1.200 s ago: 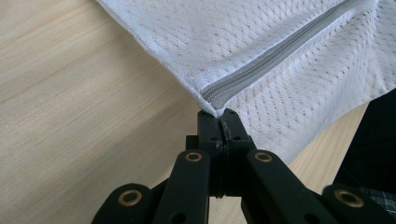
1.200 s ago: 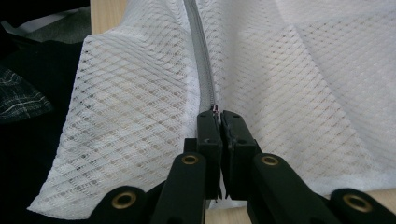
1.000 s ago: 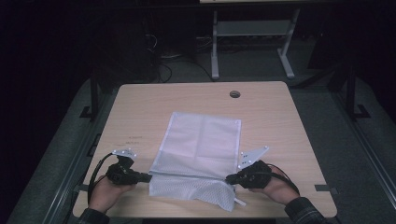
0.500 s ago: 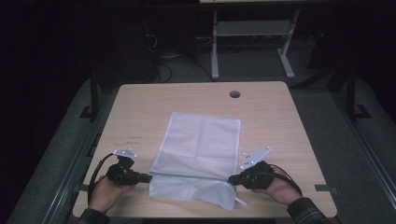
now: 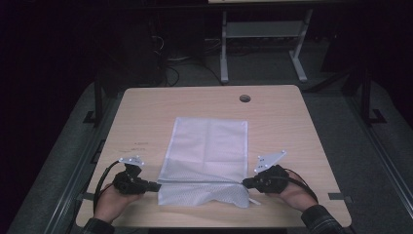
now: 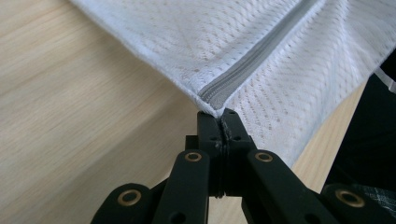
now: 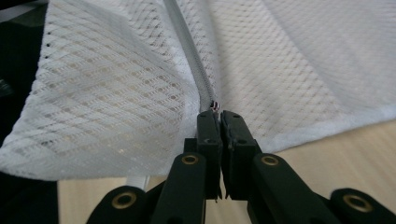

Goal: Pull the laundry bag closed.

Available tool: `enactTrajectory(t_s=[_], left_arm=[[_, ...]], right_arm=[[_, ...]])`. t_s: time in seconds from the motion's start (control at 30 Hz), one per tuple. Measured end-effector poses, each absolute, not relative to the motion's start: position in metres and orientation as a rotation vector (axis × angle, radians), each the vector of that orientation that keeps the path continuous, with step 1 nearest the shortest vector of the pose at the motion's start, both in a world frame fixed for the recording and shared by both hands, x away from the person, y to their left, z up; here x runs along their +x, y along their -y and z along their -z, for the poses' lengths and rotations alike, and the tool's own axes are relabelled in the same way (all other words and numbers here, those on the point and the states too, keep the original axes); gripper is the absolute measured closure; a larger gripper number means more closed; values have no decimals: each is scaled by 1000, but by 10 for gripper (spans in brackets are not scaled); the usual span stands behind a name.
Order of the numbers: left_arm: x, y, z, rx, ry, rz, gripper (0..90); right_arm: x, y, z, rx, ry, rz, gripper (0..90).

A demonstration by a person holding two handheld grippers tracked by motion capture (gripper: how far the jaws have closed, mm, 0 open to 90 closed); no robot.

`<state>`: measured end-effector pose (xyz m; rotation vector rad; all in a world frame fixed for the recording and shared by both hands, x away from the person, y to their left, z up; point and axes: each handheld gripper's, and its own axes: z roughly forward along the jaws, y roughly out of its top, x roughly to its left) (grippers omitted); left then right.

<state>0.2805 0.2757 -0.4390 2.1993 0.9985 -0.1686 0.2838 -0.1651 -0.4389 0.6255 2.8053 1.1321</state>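
Since the earlier frames the two grippers have drawn slightly farther apart along the near edge of the table (image 5: 146, 105), and the zipper line of the white mesh bag (image 5: 207, 146) between them now lies straighter; the bag's far part has not shifted. The left gripper (image 5: 157, 185) is held low at the bag's near-left corner, the left hand (image 5: 114, 200) wrapped round its body with the forearm entering from the bottom edge; the right gripper (image 5: 245, 182) sits at the near-right corner, gripped by the right hand (image 5: 292, 192), whose plaid sleeve (image 5: 319, 219) is cut off by the frame. The bag lies flat across the middle of the table, its near portion folded over and rumpled below the zipper line. In the high view the jaw tips are too small and dark to judge. The left gripper view resolves this: the jaws are pressed together on the bag's corner where the grey zipper (image 6: 243, 70) ends. The right gripper view shows its jaws nearly together, a thin gap between them, pinching the other zipper end, where a small metal piece (image 7: 215, 106) sits at the tips; whether this is the slider or its pull cannot be determined. A white strip (image 5: 253, 201) protrudes beneath the bag's near-right corner; its nature is unclear.
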Motion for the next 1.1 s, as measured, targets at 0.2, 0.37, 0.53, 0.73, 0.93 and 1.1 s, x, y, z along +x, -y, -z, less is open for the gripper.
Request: enactTrajectory(t_s=[0.2,0.37,0.53,0.73,0.93,1.1], left_arm=[[280,-274,440,2207,-973,152,841],[279,-275,438,2198,-964,121,700],[278,-276,434,2192,-955,71,556],[275,-277,432,2213,-932,-13,371],[274,-281,432,2207,-927,-87,188],[272,-286,433,2191,-920,-123,131]], right_arm=[[291,167,441,653,-2790,-1138,856],[291,170,443,678,-2778,-1152,772],[291,170,442,710,-2750,-1193,531],[290,171,441,776,-2721,-1219,328],[284,172,438,801,-2665,-1207,237],[280,175,437,841,-2629,-1183,173]])
